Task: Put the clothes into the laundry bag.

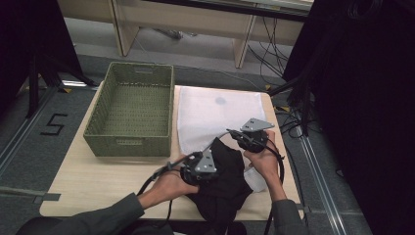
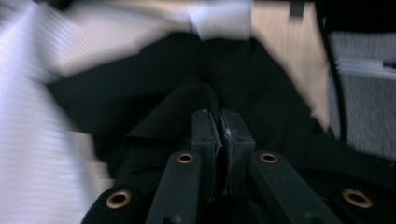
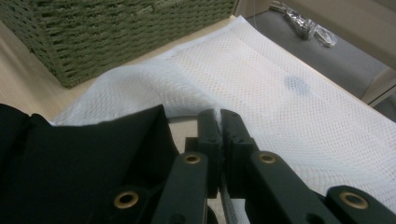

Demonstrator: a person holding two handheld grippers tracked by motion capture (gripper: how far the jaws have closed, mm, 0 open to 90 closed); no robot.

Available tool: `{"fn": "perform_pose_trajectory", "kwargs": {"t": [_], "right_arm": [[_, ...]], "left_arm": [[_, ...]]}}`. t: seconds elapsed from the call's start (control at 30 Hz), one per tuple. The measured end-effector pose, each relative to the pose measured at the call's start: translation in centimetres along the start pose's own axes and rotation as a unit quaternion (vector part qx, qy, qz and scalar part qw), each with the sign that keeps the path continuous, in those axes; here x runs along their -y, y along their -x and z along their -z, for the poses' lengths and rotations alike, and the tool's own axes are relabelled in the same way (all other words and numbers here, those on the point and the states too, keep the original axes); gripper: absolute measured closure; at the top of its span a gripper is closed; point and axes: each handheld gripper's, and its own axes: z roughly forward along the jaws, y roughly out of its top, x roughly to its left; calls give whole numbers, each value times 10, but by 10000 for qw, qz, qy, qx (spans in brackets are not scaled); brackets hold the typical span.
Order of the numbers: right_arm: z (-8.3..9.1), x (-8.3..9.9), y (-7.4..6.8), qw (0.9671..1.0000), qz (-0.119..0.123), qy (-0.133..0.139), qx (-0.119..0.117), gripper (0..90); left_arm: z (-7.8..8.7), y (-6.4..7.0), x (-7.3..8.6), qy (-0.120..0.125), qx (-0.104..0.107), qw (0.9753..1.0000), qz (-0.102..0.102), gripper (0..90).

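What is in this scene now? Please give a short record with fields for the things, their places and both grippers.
table: light wooden top
basket: green woven basket, at the table's far left, nothing visible inside
mesh bag: white mesh bag, flat, right of the basket
garment: black garment, near edge, partly over the mesh bag
left gripper: jaws shut on the black garment
right gripper: jaws shut on the mesh bag's edge
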Motion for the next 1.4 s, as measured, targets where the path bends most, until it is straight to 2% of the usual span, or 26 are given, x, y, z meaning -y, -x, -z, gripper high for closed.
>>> {"fn": "perform_pose_trajectory", "kwargs": {"t": [0.07, 0.1, 0.13, 0.17, 0.2, 0.27, 0.37, 0.47, 0.5, 0.57, 0.63, 0.67, 0.7, 0.77, 0.83, 0.9, 0.97, 1.0, 1.03, 1.07, 1.1, 1.23, 1.27, 1.3, 1.33, 1.4], "right_arm": [[2, -3, -2, 10000, 5, -33, -39, 883], [2, -4, -2, 10000, 59, 1, -11, 883], [2, -4, -4, 10000, 13, -6, -41, 883], [3, -6, -3, 10000, 78, -3, -56, 883], [3, -7, -4, 10000, 66, 43, 0, 883], [4, -8, -5, 10000, 70, 35, -54, 883], [6, -11, -6, 9999, 124, 95, -40, 883], [7, -15, -9, 9999, 138, 100, -9, 883], [6, -16, -9, 9997, 184, 131, -17, 883], [5, -17, -12, 9999, 105, 107, -79, 883], [4, -18, -12, 9998, 126, 70, -143, 883], [3, -18, -12, 9998, 136, 84, -121, 883], [3, -18, -12, 9997, 179, 60, -131, 883], [4, -19, -13, 9997, 196, 72, -157, 883], [5, -20, -13, 9996, 203, 116, -154, 883], [6, -22, -15, 9996, 176, 129, -174, 883], [6, -23, -17, 9994, 203, 129, -248, 883], [7, -24, -18, 9994, 214, 121, -258, 883], [6, -24, -19, 9994, 216, 150, -240, 883], [6, -24, -21, 9994, 213, 107, -268, 882], [6, -24, -21, 9991, 277, 101, -310, 883], [7, -20, -22, 9991, 134, 151, -362, 864], [8, -20, -23, 9988, 140, 143, -440, 827], [11, -20, -25, 9987, 16, 83, -504, 768], [14, -20, -27, 9985, 48, 128, -532, 698], [26, -19, -37, 9975, -227, 91, -663, 566]], "left_arm": [[-13, 3, 5, -116, 53, 9999, -56, 828], [-12, 2, 4, -257, 101, 9993, -259, 814], [-11, 2, 2, -207, 167, 9995, -185, 784], [-9, 3, -1, -52, 233, 9997, 46, 733], [-3, 2, -3, -14, 297, 9995, 114, 682], [10, -2, -9, 132, 246, 9992, 284, 537], [34, -15, -15, 251, 287, 9984, 426, 373], [56, -33, -20, 491, 195, 9964, 658, 303], [61, -40, -21, 499, 147, 9962, 705, 299], [66, -55, -22, 602, -9, 9944, 871, 291], [62, -70, -23, 531, -244, 9932, 1009, 319], [56, -78, -22, 475, -404, 9927, 1037, 335], [50, -85, -21, 365, -511, 9930, 1005, 338], [34, -95, -19, 221, -684, 9919, 1050, 356], [18, -102, -19, 107, -829, 9911, 1036, 363], [3, -108, -19, 122, -869, 9891, 1182, 395], [-8, -113, -20, 44, -970, 9907, 951, 525], [-11, -116, -20, 46, -1011, 9922, 731, 699], [-12, -119, -20, 76, -1062, 9916, 741, 799], [-10, -122, -21, 94, -1029, 9918, 757, 859], [-6, -124, -21, 94, -1014, 9914, 819, 875], [7, -125, -24, 55, -913, 9932, 721, 881], [9, -125, -24, 1, -925, 9933, 689, 880], [10, -124, -25, -27, -943, 9936, 622, 880], [10, -124, -26, -28, -918, 9938, 627, 880], [11, -123, -26, -47, -893, 9944, 573, 880]]}}
